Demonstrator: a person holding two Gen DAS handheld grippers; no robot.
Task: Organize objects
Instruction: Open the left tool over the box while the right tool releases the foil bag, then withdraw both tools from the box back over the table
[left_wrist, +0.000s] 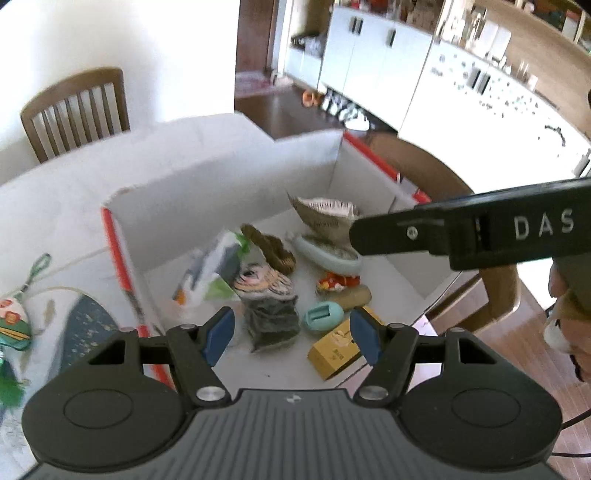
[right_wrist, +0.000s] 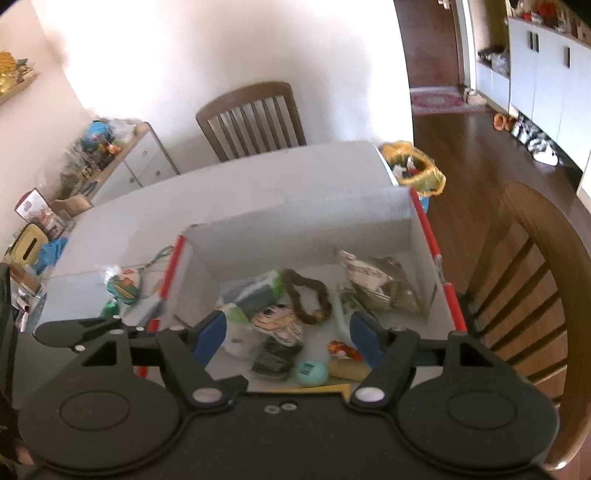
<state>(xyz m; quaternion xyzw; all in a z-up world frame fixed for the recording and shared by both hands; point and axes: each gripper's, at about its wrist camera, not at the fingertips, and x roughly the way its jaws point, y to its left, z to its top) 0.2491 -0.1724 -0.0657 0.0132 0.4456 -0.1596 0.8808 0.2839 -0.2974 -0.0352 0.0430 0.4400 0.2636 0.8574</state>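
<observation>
A white box with red edges (left_wrist: 221, 192) (right_wrist: 303, 229) stands on the white table. Inside lie several small items: a packet with a cartoon face (left_wrist: 264, 284) (right_wrist: 277, 317), a brown bead bracelet (left_wrist: 273, 247) (right_wrist: 306, 295), a teal egg-shaped thing (left_wrist: 323, 315) (right_wrist: 310, 371) and a yellow carton (left_wrist: 336, 350). My left gripper (left_wrist: 291, 332) hovers above the box's near end, open, nothing between its blue pads. My right gripper (right_wrist: 288, 332) also hangs open and empty over the box. One of the right gripper's black fingers (left_wrist: 406, 232) crosses the left wrist view.
Left of the box on the table lie a colourful pouch on a cord (left_wrist: 13, 321) (right_wrist: 123, 284) and a dark blue patterned piece (left_wrist: 85, 328). Wooden chairs stand behind (right_wrist: 251, 118) and to the right (right_wrist: 535, 295). A yellow-lined bin (right_wrist: 413, 170) sits past the table's far corner.
</observation>
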